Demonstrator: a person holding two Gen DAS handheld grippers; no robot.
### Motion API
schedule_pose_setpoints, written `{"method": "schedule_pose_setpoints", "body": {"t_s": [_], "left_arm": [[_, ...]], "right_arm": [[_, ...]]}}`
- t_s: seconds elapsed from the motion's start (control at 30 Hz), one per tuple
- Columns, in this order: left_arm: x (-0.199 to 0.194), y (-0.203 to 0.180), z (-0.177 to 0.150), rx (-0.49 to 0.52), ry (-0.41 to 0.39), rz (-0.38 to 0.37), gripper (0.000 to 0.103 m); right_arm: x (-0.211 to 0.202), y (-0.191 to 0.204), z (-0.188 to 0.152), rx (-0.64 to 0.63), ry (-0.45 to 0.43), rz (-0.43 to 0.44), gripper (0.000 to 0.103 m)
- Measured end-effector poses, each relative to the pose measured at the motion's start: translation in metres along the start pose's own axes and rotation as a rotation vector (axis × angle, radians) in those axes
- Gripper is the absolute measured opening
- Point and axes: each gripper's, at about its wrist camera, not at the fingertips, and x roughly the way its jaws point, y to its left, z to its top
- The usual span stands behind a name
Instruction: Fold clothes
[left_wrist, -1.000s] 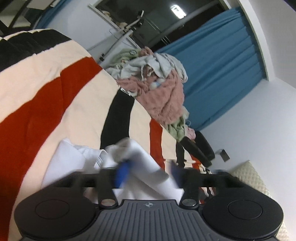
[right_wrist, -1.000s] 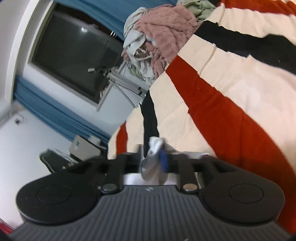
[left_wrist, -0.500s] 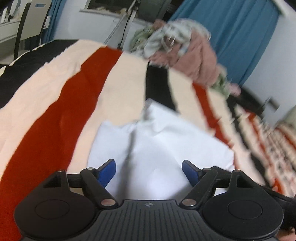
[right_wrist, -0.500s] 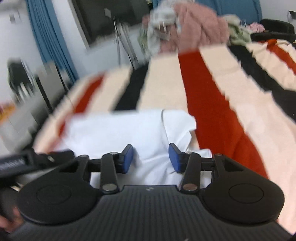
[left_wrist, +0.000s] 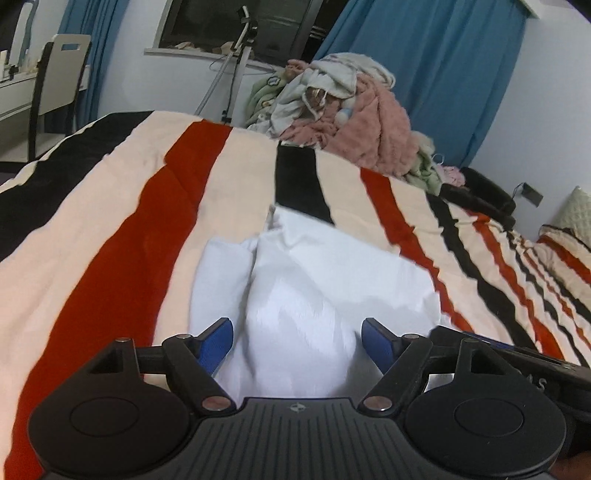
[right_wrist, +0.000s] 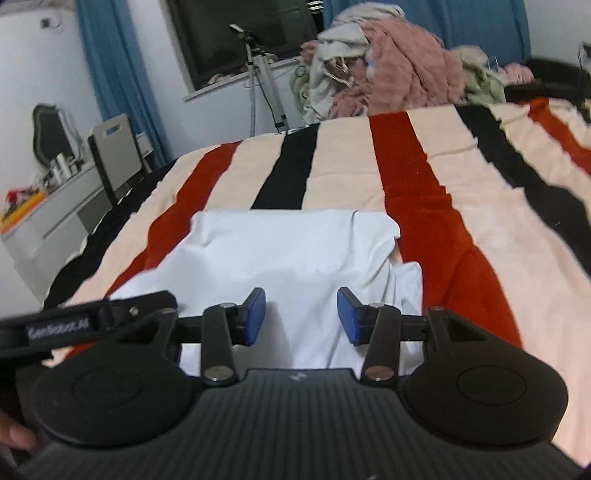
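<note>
Left gripper (left_wrist: 297, 341): jaws spread wide, blue pads (left_wrist: 216, 341) clear of the cloth, nothing pinched. It hovers over the near end of the white garment (left_wrist: 314, 280).

Right gripper (right_wrist: 301, 319): jaws apart at a moderate gap, pads (right_wrist: 255, 319) empty, white fabric showing between and below them but not gripped. Part of the other gripper's black body shows at the side of each view.

White garment lies flat on the striped blanket (left_wrist: 122, 221), near its close edge, roughly midway across. From the right wrist view it reads as a rough rectangle (right_wrist: 280, 251), far edge straight, with a folded flap along its right side overlapping a lower layer. It covers cream, black and red stripes; some wrinkling near the middle.

Blanket beyond the garment: bare, bands of cream, red and black running away toward the far edge.

At the blanket's far edge: a heap of unfolded clothes (left_wrist: 343, 110), pink fluffy item on top with grey and pale green pieces, well apart from the white garment.

Behind that: tripod (right_wrist: 264, 77), dark window, blue curtains (left_wrist: 436, 74). Chair (right_wrist: 112, 155) and desk off the blanket's left side.
</note>
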Motion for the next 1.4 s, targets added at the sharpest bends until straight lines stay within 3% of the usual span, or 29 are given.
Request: {"method": "schedule_pose_setpoints", "body": {"t_s": [0.17, 0.3, 0.37, 0.47, 0.5, 0.6, 0.7, 0.77, 0.9, 0.97, 1.0, 1.03, 1.1, 1.17, 1.27, 1.4], "left_arm": [[0.005, 0.010, -0.006, -0.056, 0.027, -0.018, 0.077], [0.004, 0.025, 0.003, -0.159, -0.021, -0.088, 0.065], [0.007, 0.034, 0.007, -0.220, -0.034, -0.123, 0.054], [0.015, 0.043, 0.009, -0.293, -0.029, -0.147, 0.029], [0.016, 0.045, 0.008, -0.311, -0.020, -0.153, 0.012], [0.000, 0.043, 0.001, -0.327, -0.034, -0.135, 0.008], [-0.009, 0.033, -0.003, -0.242, -0.063, -0.060, 0.008], [-0.001, 0.032, -0.007, -0.251, -0.039, -0.023, 0.008], [0.000, 0.025, -0.008, -0.207, -0.028, -0.003, 0.014], [-0.008, 0.024, -0.008, -0.210, -0.034, -0.006, 0.028], [-0.014, 0.024, -0.008, -0.217, -0.037, -0.017, 0.047], [-0.020, 0.024, -0.007, -0.224, -0.040, -0.028, 0.064], [-0.035, 0.019, -0.010, -0.205, -0.044, -0.088, 0.079], [-0.053, 0.012, -0.017, -0.194, -0.063, -0.152, 0.083], [-0.069, 0.008, -0.032, -0.226, -0.046, -0.233, 0.086], [-0.054, 0.022, -0.048, -0.373, 0.058, -0.292, 0.087]], "right_arm": [[0.002, 0.006, -0.021, -0.045, 0.056, -0.047, 0.046], [-0.002, 0.001, -0.019, 0.012, 0.040, -0.039, 0.045], [-0.006, -0.008, -0.017, 0.091, 0.033, -0.016, 0.045], [-0.009, -0.012, -0.017, 0.137, 0.028, -0.001, 0.045], [-0.009, -0.012, -0.017, 0.141, 0.026, 0.000, 0.045], [-0.011, -0.010, -0.018, 0.136, 0.019, -0.005, 0.045], [-0.013, -0.009, -0.019, 0.147, 0.011, 0.005, 0.045], [-0.013, -0.008, -0.020, 0.136, 0.012, 0.006, 0.045], [-0.010, -0.004, -0.020, 0.103, 0.026, -0.014, 0.046], [-0.010, -0.005, -0.019, 0.110, 0.030, -0.013, 0.046], [-0.011, -0.006, -0.019, 0.115, 0.031, -0.010, 0.047], [-0.012, -0.006, -0.018, 0.122, 0.032, -0.003, 0.052], [-0.017, -0.007, -0.016, 0.145, 0.021, 0.018, 0.064], [-0.025, -0.007, -0.016, 0.181, -0.003, 0.032, 0.081], [-0.040, -0.006, -0.017, 0.237, -0.039, 0.026, 0.081], [-0.057, -0.016, -0.025, 0.380, -0.060, 0.026, 0.081]]}}
